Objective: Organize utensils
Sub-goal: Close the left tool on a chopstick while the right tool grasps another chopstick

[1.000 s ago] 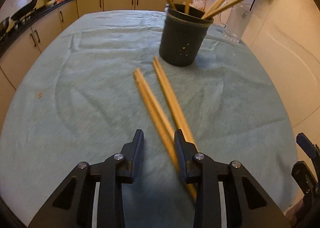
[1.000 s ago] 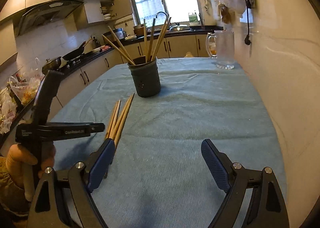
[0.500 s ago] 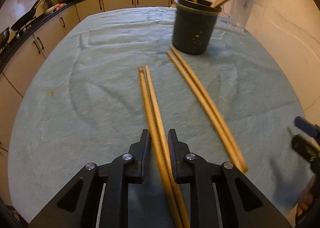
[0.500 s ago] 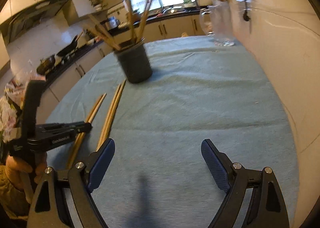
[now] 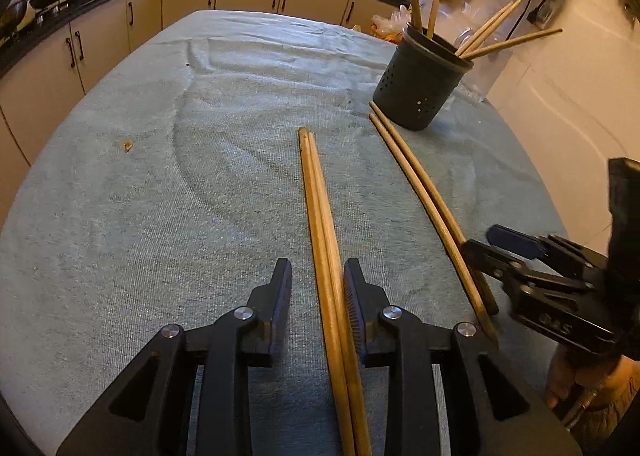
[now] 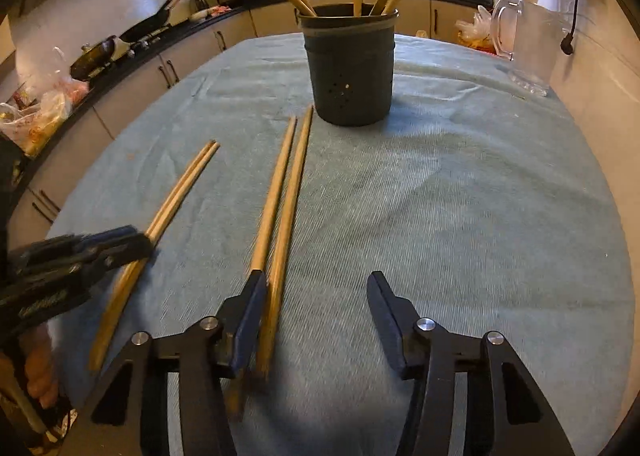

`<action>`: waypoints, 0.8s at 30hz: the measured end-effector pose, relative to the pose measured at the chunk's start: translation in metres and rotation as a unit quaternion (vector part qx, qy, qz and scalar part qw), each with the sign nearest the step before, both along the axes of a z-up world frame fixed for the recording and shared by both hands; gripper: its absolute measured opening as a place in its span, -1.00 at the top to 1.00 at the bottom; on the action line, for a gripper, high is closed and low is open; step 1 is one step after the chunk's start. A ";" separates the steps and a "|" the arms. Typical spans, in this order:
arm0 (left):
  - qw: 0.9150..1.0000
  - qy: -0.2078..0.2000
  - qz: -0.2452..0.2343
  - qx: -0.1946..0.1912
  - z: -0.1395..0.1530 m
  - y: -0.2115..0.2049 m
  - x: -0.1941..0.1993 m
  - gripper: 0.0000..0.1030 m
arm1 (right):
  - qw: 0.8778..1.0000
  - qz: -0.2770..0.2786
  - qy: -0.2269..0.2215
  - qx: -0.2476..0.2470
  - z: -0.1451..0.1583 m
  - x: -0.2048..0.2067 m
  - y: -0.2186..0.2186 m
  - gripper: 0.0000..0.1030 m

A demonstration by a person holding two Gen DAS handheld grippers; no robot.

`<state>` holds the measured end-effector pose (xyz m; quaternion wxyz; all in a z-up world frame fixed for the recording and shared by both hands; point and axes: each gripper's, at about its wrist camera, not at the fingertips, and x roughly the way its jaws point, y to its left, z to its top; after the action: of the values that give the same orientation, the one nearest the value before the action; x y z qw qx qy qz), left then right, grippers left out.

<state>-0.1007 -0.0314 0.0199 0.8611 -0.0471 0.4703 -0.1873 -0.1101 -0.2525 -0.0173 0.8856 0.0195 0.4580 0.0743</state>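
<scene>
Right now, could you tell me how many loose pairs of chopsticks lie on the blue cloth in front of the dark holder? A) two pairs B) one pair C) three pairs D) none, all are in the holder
A: two pairs lie on the cloth, one pair between the left tongs and the other pair nearer the holder.

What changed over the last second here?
The left tongs dragged one chopstick pair sideways, away from the other pair, and are now opening around it. The right tongs swung over to the other pair and are closing, one stick between the jaws, ungripped. The holder stayed put.
</scene>
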 end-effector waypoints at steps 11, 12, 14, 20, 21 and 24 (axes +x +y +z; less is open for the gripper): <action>1.000 0.006 0.016 -0.015 0.001 0.012 0.007 0.62 | 0.999 -0.022 0.009 -0.039 0.001 0.023 0.007 0.58; 1.000 0.005 0.019 -0.012 0.001 0.012 0.009 0.67 | 0.999 -0.026 0.010 -0.035 0.000 0.023 0.005 0.64; 1.000 0.008 0.024 -0.013 0.000 0.013 0.011 0.71 | 0.999 -0.036 0.011 -0.022 0.001 0.020 -0.003 0.74; 1.000 -0.001 0.013 -0.028 0.010 0.009 0.005 0.71 | 0.999 -0.051 0.004 -0.006 0.001 0.001 -0.018 0.74; 1.000 -0.001 0.012 -0.015 0.009 0.006 0.006 0.71 | 0.999 -0.052 0.002 -0.006 0.001 -0.002 -0.019 0.74; 1.000 0.011 0.007 0.000 0.003 -0.004 0.009 0.71 | 0.998 -0.055 -0.002 0.001 0.000 -0.010 -0.024 0.74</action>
<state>-0.0914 -0.0356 0.0225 0.8569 -0.0521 0.4799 -0.1806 -0.1205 -0.2765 -0.0170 0.8894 0.0454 0.4541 0.0255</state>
